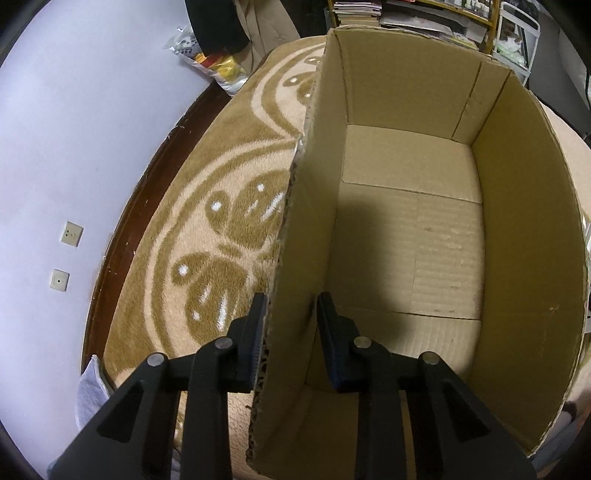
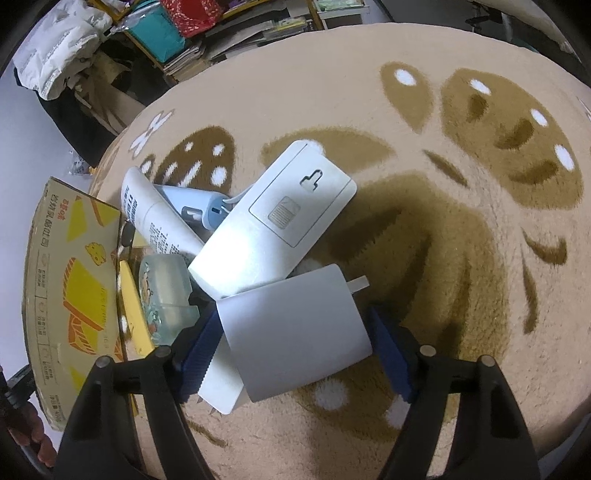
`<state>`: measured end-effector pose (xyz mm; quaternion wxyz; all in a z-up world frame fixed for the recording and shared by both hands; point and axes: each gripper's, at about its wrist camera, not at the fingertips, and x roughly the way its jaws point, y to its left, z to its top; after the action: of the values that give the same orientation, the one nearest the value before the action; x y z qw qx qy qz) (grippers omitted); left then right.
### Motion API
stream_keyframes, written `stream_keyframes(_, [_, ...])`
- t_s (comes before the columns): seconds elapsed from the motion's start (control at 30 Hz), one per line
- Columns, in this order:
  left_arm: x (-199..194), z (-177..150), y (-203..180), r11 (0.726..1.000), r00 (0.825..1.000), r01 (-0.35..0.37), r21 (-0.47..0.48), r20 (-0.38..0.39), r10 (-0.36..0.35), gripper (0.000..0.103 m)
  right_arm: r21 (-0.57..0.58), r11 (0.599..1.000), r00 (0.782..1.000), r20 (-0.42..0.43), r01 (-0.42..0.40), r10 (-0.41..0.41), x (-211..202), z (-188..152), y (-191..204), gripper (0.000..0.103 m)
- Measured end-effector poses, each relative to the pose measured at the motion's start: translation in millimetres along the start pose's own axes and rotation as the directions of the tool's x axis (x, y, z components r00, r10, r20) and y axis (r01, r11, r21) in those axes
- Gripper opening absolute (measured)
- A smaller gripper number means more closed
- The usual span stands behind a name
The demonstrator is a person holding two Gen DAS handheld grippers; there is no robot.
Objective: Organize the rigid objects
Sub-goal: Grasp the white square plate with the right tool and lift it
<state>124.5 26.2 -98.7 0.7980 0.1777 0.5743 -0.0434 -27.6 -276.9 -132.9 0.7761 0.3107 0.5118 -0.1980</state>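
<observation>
In the left wrist view my left gripper (image 1: 291, 310) straddles the left wall of an open, empty cardboard box (image 1: 406, 236), one finger outside and one inside, with a gap showing to the inner finger. In the right wrist view my right gripper (image 2: 295, 332) is open around a white power adapter (image 2: 295, 332) with a metal prong; the fingers stand beside it, apart from its right side. Behind it lies a pile: a large white flat device (image 2: 273, 214), a white tube (image 2: 155, 218), a blue-white gadget (image 2: 199, 206), a clear plastic case (image 2: 166, 291) and a yellow item (image 2: 133, 310).
Everything rests on a beige and brown patterned carpet (image 2: 443, 184). The box's printed outer wall (image 2: 66, 288) stands left of the pile. Shelves with books and bags (image 2: 166, 29) line the far side. A white wall with sockets (image 1: 66, 236) is on the left.
</observation>
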Motion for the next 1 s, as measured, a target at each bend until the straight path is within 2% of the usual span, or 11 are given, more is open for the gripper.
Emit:
stream_keyframes(0.2, [0,-2,0,1.000,1.000,0.011,-0.004,-0.007,-0.011,0.023,-0.052,0.998,0.999,0.030,0.044,-0.043,-4,-2,8,0.079])
stream_keyframes(0.43, [0,0,0,1.000,1.000,0.024,-0.016,-0.006,-0.024,0.023,-0.125,0.988,0.990,0.116,0.095,-0.080,-20,-6,23,0.079])
stream_keyframes(0.67, [2,2,3,0.999,0.999,0.035,-0.033,-0.017,-0.035,0.022,-0.177,0.982,0.974,0.222,0.073,-0.033,-51,-9,49,0.079])
stream_keyframes(0.83, [4,1,1,1.000,1.000,0.023,-0.012,-0.017,-0.024,0.022,-0.232,0.971,0.959,0.282,0.051,0.016,-67,-12,75,0.079])
stream_keyframes(1.0, [4,0,-1,1.000,1.000,0.019,-0.008,-0.016,-0.019,0.022,-0.293,0.956,0.952,0.297,0.018,0.074,-74,-17,108,0.079])
